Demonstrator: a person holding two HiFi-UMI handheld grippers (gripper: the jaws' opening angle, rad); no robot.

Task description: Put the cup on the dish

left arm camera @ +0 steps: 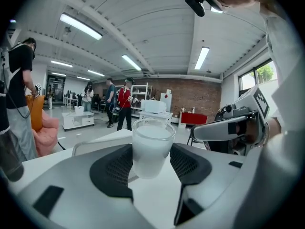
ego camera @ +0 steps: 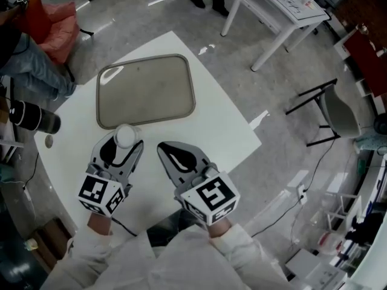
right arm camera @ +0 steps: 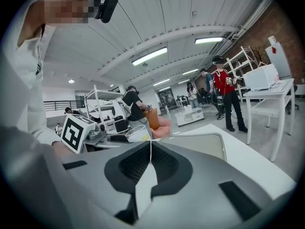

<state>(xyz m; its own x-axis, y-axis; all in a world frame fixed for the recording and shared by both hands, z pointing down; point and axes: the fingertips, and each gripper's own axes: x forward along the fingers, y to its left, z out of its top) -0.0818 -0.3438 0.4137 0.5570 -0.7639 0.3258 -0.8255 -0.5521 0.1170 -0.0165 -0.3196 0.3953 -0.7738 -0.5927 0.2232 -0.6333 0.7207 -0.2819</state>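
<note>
A frosted white cup [ego camera: 125, 136] sits between the pads of my left gripper [ego camera: 126, 139], which is shut on it, just short of the near edge of the dish. The dish is a beige tray [ego camera: 145, 92] with a raised rim, lying empty on the white table [ego camera: 224, 125]. In the left gripper view the cup [left arm camera: 151, 147] fills the gap between the black pads, with the tray's rim [left arm camera: 90, 144] behind it. My right gripper [ego camera: 164, 147] is beside the left one, shut with nothing in it; its tips [right arm camera: 150, 144] meet, and the tray [right arm camera: 205, 144] lies ahead.
A black cylinder [ego camera: 33, 116] lies at the table's left edge, with a small round thing [ego camera: 48, 141] next to it. A seated person [ego camera: 30, 65] is at the far left. A black chair [ego camera: 326, 110] and a white desk [ego camera: 284, 11] stand off to the right.
</note>
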